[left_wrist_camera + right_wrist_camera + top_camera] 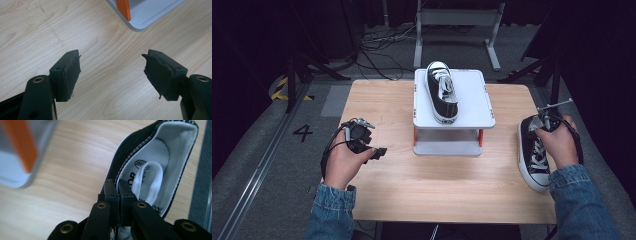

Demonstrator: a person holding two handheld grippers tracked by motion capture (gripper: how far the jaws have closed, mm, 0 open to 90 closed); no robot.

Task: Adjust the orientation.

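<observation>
High view: a sneaker (pixel 533 152) is laid at the desk's (pixel 412 185) right edge, long axis front to back, toe toward the person. Left claw view: the left claw (pixel 112 72) is spread over bare wood. Right claw view: the right claw (pixel 117 185) is pinched on the sneaker's collar.

A recording studio or laboratory set up for capturing handling demonstrations. A small pale wooden worktop (pixel 377 200) stands alone on grey carpet (pixel 267 170), enclosed by dark curtains (pixel 247 40). Loose cables (pixel 377 47) trail across the floor behind it, among black stand legs (pixel 312 67) and the base of a grey metal frame (pixel 457 20). The floor carries a painted numeral 4 (pixel 303 132) and yellow-and-black hazard tape (pixel 279 87). A white two-tier stand (pixel 472 107) with orange posts occupies the worktop's far centre.
</observation>
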